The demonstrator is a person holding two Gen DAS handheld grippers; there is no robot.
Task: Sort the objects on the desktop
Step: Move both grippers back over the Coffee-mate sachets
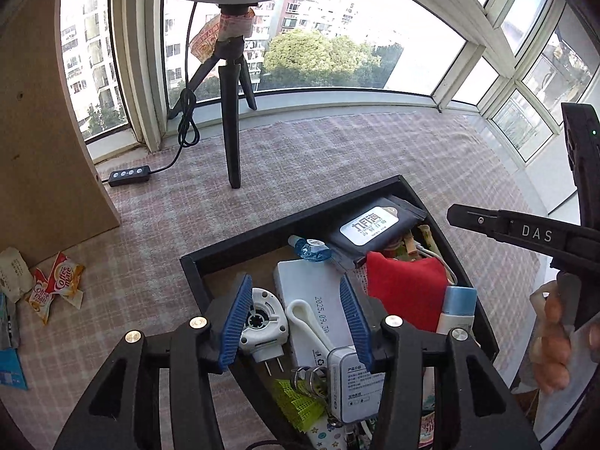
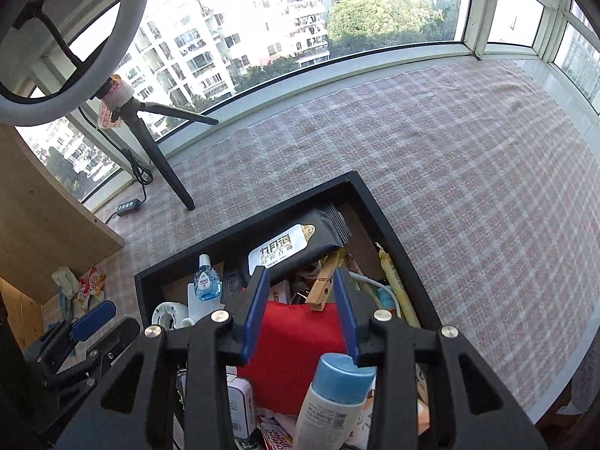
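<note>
Black tray (image 1: 300, 214) of clutter under both tongs, left tongs (image 1: 296, 322) released above white box (image 1: 318, 300), right tongs (image 2: 300, 313) released above red cloth (image 2: 296, 345)

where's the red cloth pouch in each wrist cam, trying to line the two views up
Left wrist view: the red cloth pouch lies right of centre in the black tray, just right of the left gripper.
Right wrist view: the pouch sits low centre, below the open right gripper, behind the blue-capped bottle.
Shared landmark: the dark wipes pack at the tray's far end.
</note>
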